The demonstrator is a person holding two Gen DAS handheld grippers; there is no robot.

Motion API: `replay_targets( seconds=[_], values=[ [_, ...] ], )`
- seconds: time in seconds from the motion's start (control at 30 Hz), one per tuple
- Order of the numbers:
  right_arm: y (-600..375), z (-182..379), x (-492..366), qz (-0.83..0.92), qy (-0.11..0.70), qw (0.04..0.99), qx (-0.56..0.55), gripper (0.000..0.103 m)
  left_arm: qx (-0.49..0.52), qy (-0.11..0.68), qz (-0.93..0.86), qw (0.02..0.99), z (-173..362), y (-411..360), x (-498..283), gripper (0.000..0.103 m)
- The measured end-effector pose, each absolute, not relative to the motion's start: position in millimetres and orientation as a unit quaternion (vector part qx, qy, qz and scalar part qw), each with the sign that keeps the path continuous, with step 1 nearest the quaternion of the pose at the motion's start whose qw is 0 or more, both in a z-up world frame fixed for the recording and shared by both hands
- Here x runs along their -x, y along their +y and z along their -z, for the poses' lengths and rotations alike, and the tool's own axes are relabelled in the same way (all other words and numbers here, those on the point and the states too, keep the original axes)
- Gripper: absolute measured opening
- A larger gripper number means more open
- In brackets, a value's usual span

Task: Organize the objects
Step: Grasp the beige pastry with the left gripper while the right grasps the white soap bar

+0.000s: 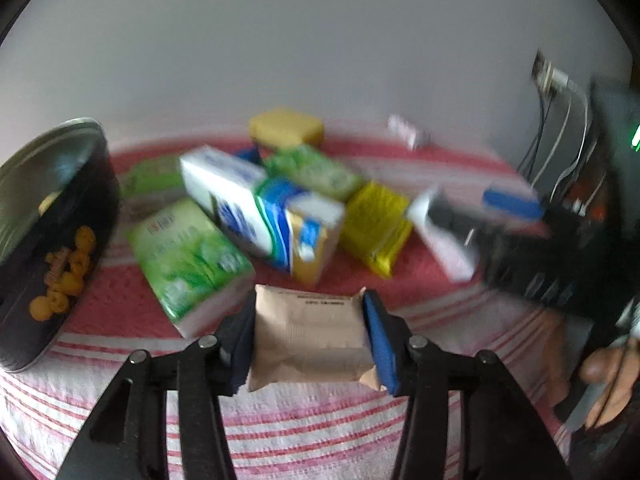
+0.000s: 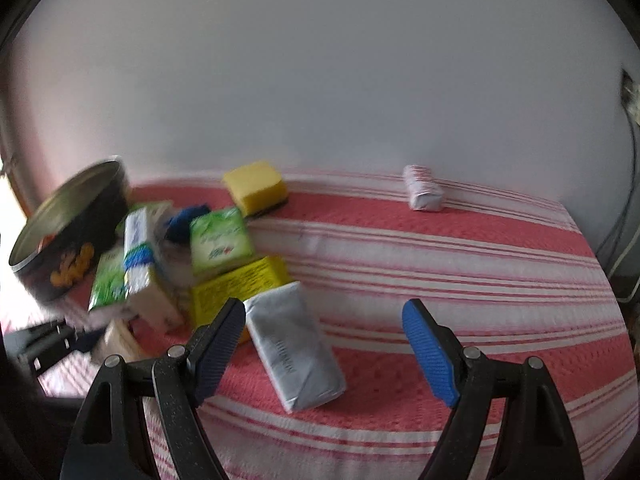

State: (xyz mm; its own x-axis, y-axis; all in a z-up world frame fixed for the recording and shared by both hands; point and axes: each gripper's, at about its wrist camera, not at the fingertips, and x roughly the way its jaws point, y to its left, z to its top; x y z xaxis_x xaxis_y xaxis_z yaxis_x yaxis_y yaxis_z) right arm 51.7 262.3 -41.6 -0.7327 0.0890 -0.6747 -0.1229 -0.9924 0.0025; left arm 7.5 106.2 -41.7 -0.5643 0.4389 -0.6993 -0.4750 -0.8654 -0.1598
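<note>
**Left hand-held gripper clamped on a tan packet, right one spread wide**

Our left hand-held gripper (image 1: pixel 310 340) is clamped on a tan paper packet (image 1: pixel 310 344), both pads pressed against its sides, low at six o'clock in the left wrist view. Our right hand-held gripper (image 2: pixel 324 344) has its pads well apart with nothing pressed between them; a silver-white packet (image 2: pixel 294 346) lies flat on the cloth by its dark pad (image 2: pixel 218 344), while the blue pad (image 2: pixel 430 350) stands apart from it.

We see the rest of the packets heaped on the red-and-white striped cloth (image 2: pixel 440 248). At ten o'clock from the silver-white packet lie a yellow packet (image 2: pixel 236 284), a green tissue pack (image 2: pixel 220 240) and a white-and-blue pack (image 2: pixel 140 264), leaning on one another. A dark round tin (image 2: pixel 68 232) with orange print stands tilted at nine o'clock. A yellow sponge (image 2: pixel 256 186) sits at twelve o'clock near the wall, and a small white wrapped packet (image 2: pixel 422 190) lies well apart at one o'clock.
</note>
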Motion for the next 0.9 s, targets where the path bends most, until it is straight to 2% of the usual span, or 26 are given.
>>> replay_targets(
  seconds=[0.13,0.27,0.33,0.4,0.43,0.57,0.73,0.9],
  values=[
    [249.9,49.7,-48.5,-0.923,-0.012,0.055,0.380,0.083,0.304,0.045,-0.922,0.237,18.3,99.1,-29.2,0.049],
    [244.5,62.8,-41.8,-0.909,-0.041,0.068,0.410,0.082,0.283,0.050,-0.929,0.233,11.4,100.5,-26.9,0.049],
    [245.9,60.7,-43.2,-0.910,-0.033,0.061,0.408,0.070,0.292,0.057,-0.928,0.226,14.1,99.7,-25.9,0.049],
    [251.6,58.5,-44.6,-0.912,-0.008,0.055,0.406,0.046,0.301,0.060,-0.926,0.221,21.8,110.5,-12.1,0.049],
    [256.1,60.8,-42.6,-0.908,0.012,0.048,0.416,0.042,0.302,0.057,-0.926,0.220,21.5,108.9,-11.2,0.049],
    [263.2,60.0,-42.6,-0.906,0.048,0.048,0.418,0.038,0.294,0.055,-0.931,0.208,18.4,107.8,-10.8,0.049],
    [277.1,39.8,-54.7,-0.924,0.132,0.021,0.357,0.038,0.283,0.045,-0.938,0.197,14.2,102.6,-8.5,0.049],
    [275.0,29.7,-63.4,-0.938,0.141,0.035,0.314,0.037,0.270,0.044,-0.945,0.181,8.7,94.5,-8.2,0.049]
  ],
)
